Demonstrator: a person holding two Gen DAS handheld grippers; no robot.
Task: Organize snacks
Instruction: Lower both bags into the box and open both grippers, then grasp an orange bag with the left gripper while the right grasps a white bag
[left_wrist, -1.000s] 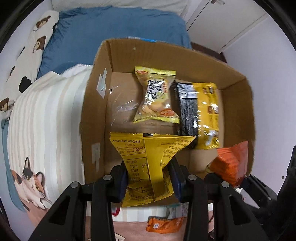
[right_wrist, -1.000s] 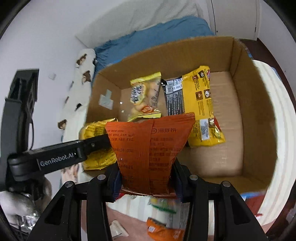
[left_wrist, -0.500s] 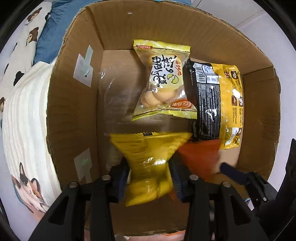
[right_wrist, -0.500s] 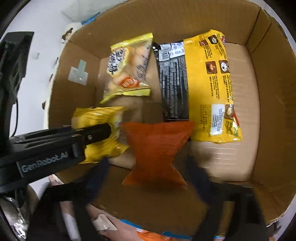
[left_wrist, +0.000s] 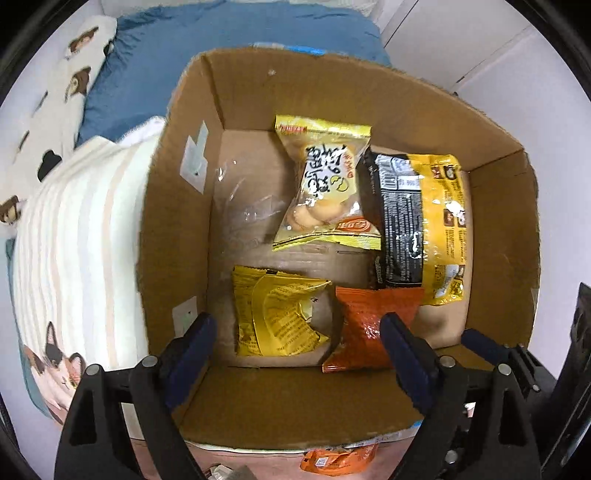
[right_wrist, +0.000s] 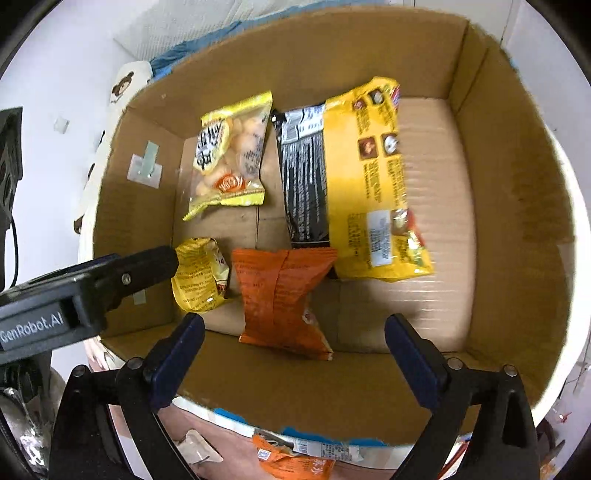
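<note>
**Both tongs empty over the box; the loose orange packet lies behind you, outside the near wall**

Your left gripper and right gripper both point steeply down into the cardboard box. Both sets of jaws are opening, already wide, and nothing is pressed between the pads. The small yellow packet lies flat on the box floor in the gap of the left jaws, untouched, and the orange packet lies in the same way under the right ones, just beside it. At the far side sit the yellow puff bag and the long black-and-yellow bag, side by side, their long axes running away from you.

What matters for the next reach is the other orange packet, outside the box on the pinkish surface, just past the near wall and low in both wrist views. From either gripper it lies back toward you, below the jaws, so you must lift clear of the near wall and draw back before you can come down on it. It seems to lie crosswise, long axis along the wall, though little of it shows. It sits nearer the middle of the right wrist view, so I judge the right hand has the shorter path.
</note>
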